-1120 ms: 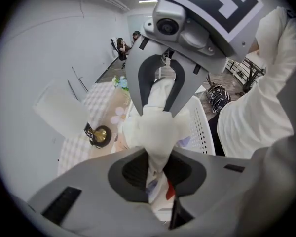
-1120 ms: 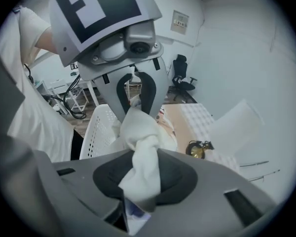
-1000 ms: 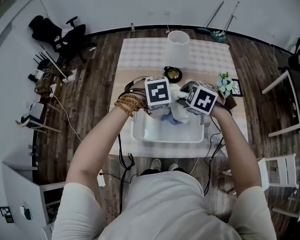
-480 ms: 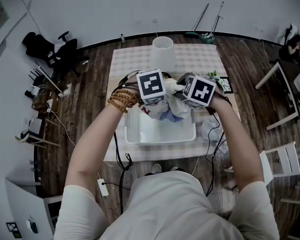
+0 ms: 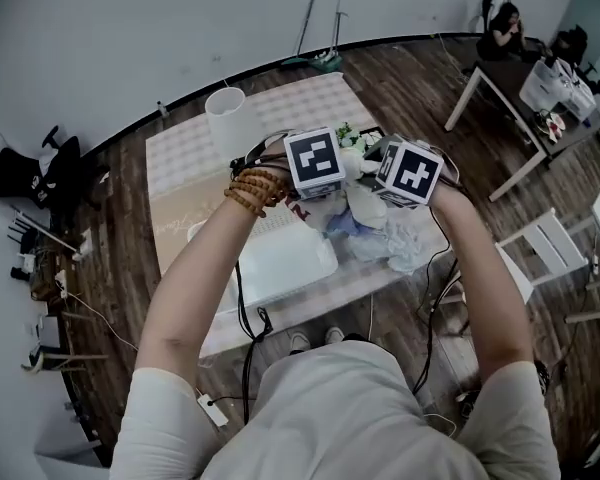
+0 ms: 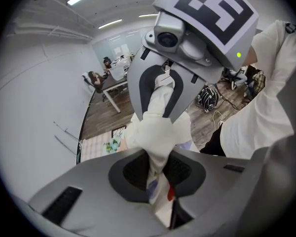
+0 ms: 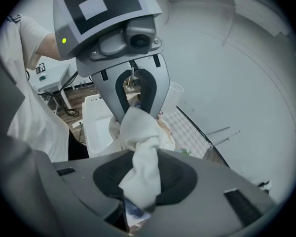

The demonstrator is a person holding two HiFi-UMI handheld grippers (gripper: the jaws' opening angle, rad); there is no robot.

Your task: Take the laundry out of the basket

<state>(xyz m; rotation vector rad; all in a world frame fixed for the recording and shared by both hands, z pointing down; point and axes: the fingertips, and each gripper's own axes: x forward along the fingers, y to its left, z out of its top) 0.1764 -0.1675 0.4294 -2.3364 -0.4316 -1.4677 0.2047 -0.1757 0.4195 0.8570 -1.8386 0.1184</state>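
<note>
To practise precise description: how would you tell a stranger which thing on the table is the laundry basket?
Find the long table with the checked top. Near its close end sits the laundry basket: a low, white, rectangular tub, unlike the tall white cylinder at the far end.

In the head view, the left marker cube (image 5: 315, 163) and the right marker cube (image 5: 412, 173) cover the jaws under them, so I can't see the jaws there. My left arm (image 5: 205, 268) hides one end of the basket (image 5: 290, 263). At the upper right, a person (image 5: 502, 23) at a desk is too small to make out. A dark heap (image 5: 30, 173) is cut off by the left edge. In the left gripper view, the end of the white cloth (image 6: 158, 132) is lost in the dark gap low in the frame.
</note>
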